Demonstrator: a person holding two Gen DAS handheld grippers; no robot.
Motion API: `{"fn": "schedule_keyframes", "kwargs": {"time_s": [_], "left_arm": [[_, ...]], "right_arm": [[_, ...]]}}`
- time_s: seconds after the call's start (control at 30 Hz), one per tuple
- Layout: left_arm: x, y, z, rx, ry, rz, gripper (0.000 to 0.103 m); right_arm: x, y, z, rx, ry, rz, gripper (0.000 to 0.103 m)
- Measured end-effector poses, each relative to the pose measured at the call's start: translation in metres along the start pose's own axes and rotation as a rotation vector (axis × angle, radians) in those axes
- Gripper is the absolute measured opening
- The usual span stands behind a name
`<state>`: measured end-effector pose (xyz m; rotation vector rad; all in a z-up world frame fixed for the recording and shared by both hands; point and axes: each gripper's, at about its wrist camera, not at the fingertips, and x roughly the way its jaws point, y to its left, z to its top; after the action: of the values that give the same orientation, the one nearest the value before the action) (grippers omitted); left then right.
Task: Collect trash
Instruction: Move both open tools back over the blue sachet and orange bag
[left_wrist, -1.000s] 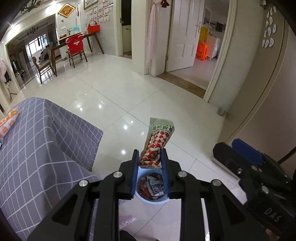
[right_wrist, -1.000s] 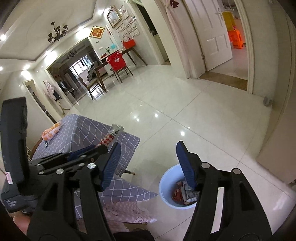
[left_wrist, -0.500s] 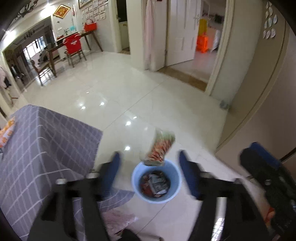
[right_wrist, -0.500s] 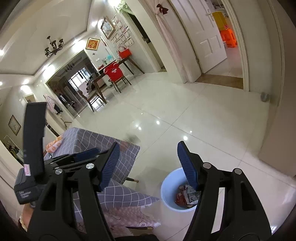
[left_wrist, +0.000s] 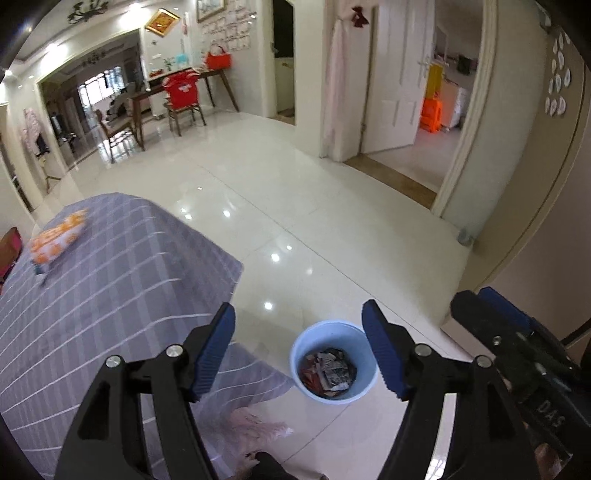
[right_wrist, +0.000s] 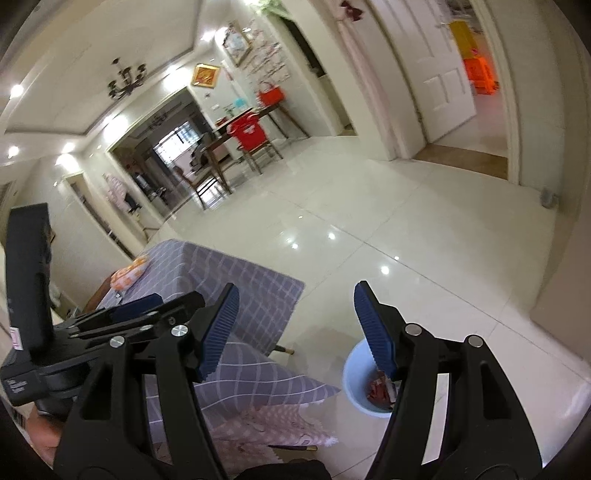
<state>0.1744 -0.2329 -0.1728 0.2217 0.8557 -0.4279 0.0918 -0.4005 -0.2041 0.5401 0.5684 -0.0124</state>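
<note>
Left wrist view: your left gripper (left_wrist: 297, 347) had a red-white wrapper pinched 1 s ago; now the jaws are spread wide w/ nothing between them. The wrapper's dropped into the bin (left_wrist: 334, 365) at 6 o'clock, on the pile. One piece done. Next is the orange packet (left_wrist: 57, 242) at 9 o'clock on the table (left_wrist: 110, 280). Right gripper (right_wrist: 295, 328) is also wide open, empty, bin (right_wrist: 356, 369) at 5 o'clock.

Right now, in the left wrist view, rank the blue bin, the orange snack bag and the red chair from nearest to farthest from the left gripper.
1. Blue bin: on the floor just beyond the open left gripper.
2. Orange snack bag: far left, on the checked tablecloth.
3. Red chair: across the room, at the desk.
</note>
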Motion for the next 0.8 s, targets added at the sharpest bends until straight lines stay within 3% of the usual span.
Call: {"fn": "schedule_keyframes", "kwargs": {"time_s": [0.13,0.47,0.8], "left_arm": [[-0.027,0.035,-0.007,-0.041,-0.033,0.038,0.076],[-0.085,0.133,-0.032,-0.171,-0.095,0.134,0.078],[-0.1,0.228,-0.049,-0.299,-0.109,0.205,0.081]], "right_arm": [[0.007,0.037,-0.01,-0.04,0.02,0.052,0.065],[0.025,0.141,-0.033,-0.179,0.085,0.154,0.068],[0.071,0.231,-0.047,-0.317,0.175,0.22,0.07]]}}
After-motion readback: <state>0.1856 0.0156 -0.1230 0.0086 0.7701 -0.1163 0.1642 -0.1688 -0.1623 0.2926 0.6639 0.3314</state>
